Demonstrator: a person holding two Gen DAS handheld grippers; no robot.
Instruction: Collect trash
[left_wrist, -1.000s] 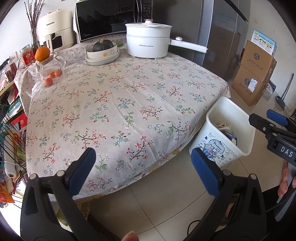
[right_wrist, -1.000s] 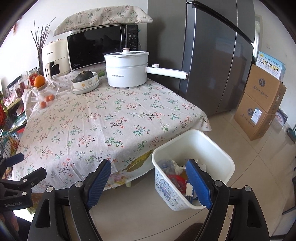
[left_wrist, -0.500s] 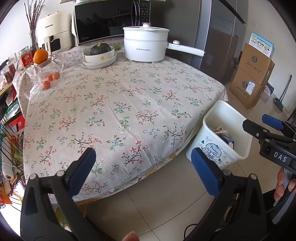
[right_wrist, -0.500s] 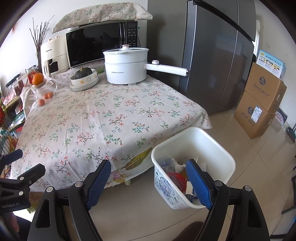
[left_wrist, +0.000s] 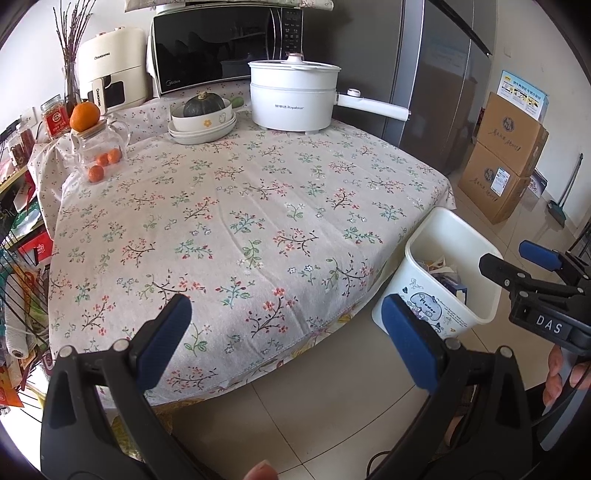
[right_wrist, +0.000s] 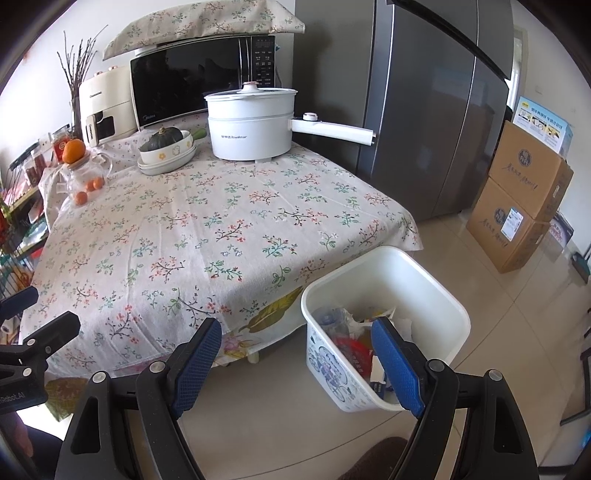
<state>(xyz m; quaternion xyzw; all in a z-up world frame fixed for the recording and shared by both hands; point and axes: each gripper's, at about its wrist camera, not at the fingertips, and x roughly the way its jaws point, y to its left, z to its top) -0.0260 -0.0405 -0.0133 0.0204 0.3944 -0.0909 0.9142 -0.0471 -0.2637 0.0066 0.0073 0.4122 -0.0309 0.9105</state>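
Table under a floral cloth, tiled floor beside it

The table (left_wrist: 258, 229) carries a white electric pot (left_wrist: 293, 96), stacked dishes (left_wrist: 203, 127) holding a squash, a glass jar (left_wrist: 99, 147) and a microwave (left_wrist: 221, 48) — on the floor (left_wrist: 314, 398), a white bin (right_wrist: 384, 332) of trash and cardboard boxes (right_wrist: 524, 199).

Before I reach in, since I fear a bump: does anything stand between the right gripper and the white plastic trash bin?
Nothing visible does. The open right gripper faces the white plastic trash bin across bare floor.

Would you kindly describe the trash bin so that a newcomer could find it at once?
Start at the table with the floral cloth. The bin stands on the tiled floor by its near corner. It is a white, open tub with blue drawings on its side, and the only container holding wrappers.
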